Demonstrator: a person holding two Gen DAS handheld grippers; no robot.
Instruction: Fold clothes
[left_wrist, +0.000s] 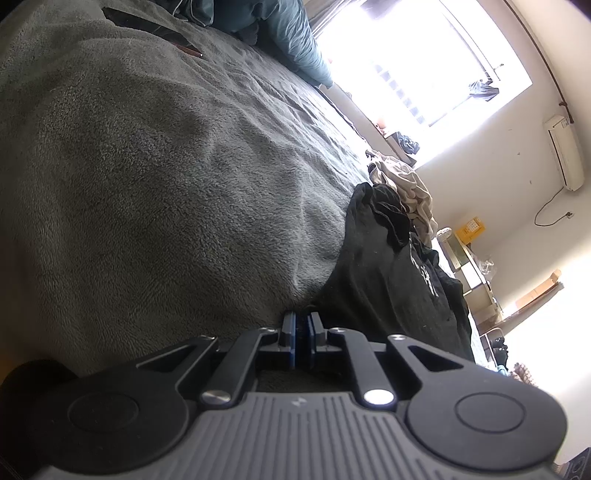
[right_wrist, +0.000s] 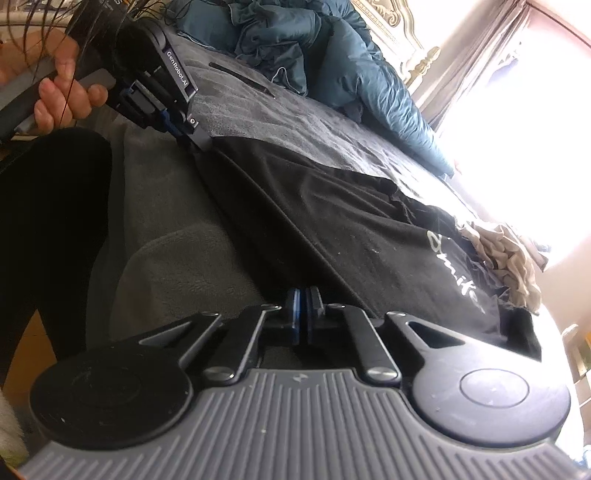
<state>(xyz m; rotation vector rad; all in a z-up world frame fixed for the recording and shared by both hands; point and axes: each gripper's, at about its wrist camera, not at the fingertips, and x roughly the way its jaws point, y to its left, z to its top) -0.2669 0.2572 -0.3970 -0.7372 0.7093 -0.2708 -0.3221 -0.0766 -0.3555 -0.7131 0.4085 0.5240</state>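
So the black shirt (right_wrist: 332, 221) lies spread across the grey blanket (left_wrist: 147, 166) on the bed, white lettering (right_wrist: 458, 266) facing up. Left gripper (right_wrist: 192, 142) is clenched on the shirt's edge at one corner, hand (right_wrist: 62, 92) on the handle. Right gripper (right_wrist: 303, 306) is closed tight right at the near hem; can't tell if any cloth is pinched. Beige clothes (left_wrist: 406, 188) are piled past the shirt.
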